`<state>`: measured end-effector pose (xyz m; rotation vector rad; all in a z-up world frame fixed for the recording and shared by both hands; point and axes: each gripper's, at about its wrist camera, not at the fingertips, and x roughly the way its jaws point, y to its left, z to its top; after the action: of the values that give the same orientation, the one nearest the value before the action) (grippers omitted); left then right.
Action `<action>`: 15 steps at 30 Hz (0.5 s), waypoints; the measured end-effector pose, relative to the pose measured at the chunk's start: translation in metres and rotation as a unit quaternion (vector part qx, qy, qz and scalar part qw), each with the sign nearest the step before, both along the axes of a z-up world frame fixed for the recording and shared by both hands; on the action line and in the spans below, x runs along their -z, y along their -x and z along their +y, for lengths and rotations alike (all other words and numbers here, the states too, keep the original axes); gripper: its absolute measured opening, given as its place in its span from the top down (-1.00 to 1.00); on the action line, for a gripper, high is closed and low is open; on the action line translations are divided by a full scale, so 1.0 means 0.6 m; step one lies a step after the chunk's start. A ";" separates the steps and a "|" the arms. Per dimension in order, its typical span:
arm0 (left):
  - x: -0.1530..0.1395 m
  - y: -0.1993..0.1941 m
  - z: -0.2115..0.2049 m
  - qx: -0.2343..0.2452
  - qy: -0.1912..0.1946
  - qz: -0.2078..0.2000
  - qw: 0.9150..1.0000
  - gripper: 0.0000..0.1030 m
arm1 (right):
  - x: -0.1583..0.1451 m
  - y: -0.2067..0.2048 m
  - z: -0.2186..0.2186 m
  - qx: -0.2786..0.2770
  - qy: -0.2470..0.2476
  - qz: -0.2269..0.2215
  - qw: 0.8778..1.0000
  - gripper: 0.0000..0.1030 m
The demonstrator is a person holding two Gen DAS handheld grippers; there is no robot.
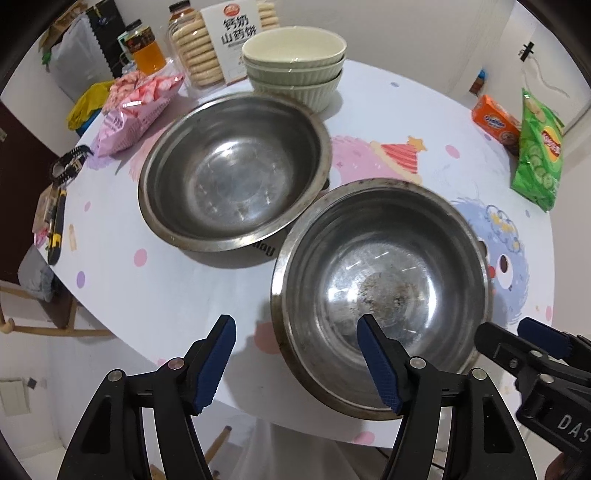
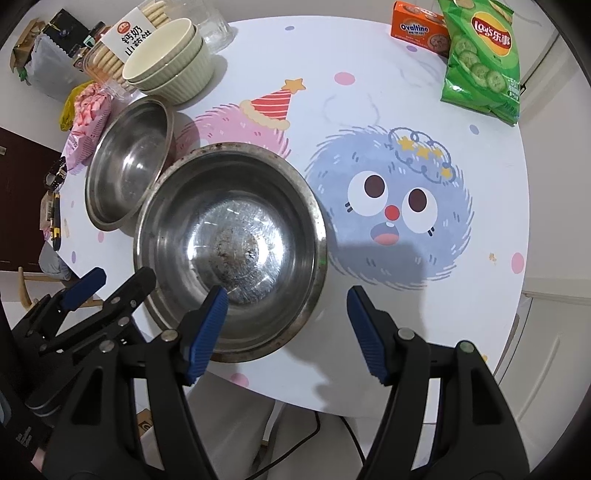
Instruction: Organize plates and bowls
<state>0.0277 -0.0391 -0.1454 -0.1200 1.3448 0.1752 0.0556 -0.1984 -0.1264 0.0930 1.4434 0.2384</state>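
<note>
Two steel bowls sit on the round printed table point(image 1: 413, 110). The near steel bowl point(image 1: 380, 295) point(image 2: 231, 240) has a stained bottom and lies at the front edge. The far steel bowl point(image 1: 234, 171) point(image 2: 127, 166) lies behind it to the left, rims close together. A stack of three pale green ribbed bowls point(image 1: 295, 66) point(image 2: 170, 62) stands at the back. My left gripper point(image 1: 295, 362) is open, its jaws straddling the near bowl's left rim. My right gripper point(image 2: 284, 328) is open, its jaws straddling the same bowl's right rim.
A pink snack bag point(image 1: 136, 110), a biscuit box point(image 1: 229, 40) and bottles point(image 1: 146, 48) crowd the back left. An orange Ovaltine box point(image 2: 421, 29) and a green chip bag point(image 2: 480, 59) lie at the back right. The table's front edge is just below the grippers.
</note>
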 end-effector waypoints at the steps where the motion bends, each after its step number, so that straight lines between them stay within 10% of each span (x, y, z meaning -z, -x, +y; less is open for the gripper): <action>1: 0.006 -0.001 0.002 -0.002 0.000 0.003 1.000 -0.35 | 0.003 -0.001 0.000 0.001 0.001 0.001 1.000 -0.32; 15: 0.066 -0.022 -0.004 0.015 0.012 0.035 0.999 -0.35 | 0.048 -0.023 0.001 0.014 0.021 0.022 0.999 -0.32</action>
<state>0.0411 -0.0416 -0.1848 -0.1145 1.4181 0.1402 0.0693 -0.1975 -0.1551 0.0847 1.4892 0.1833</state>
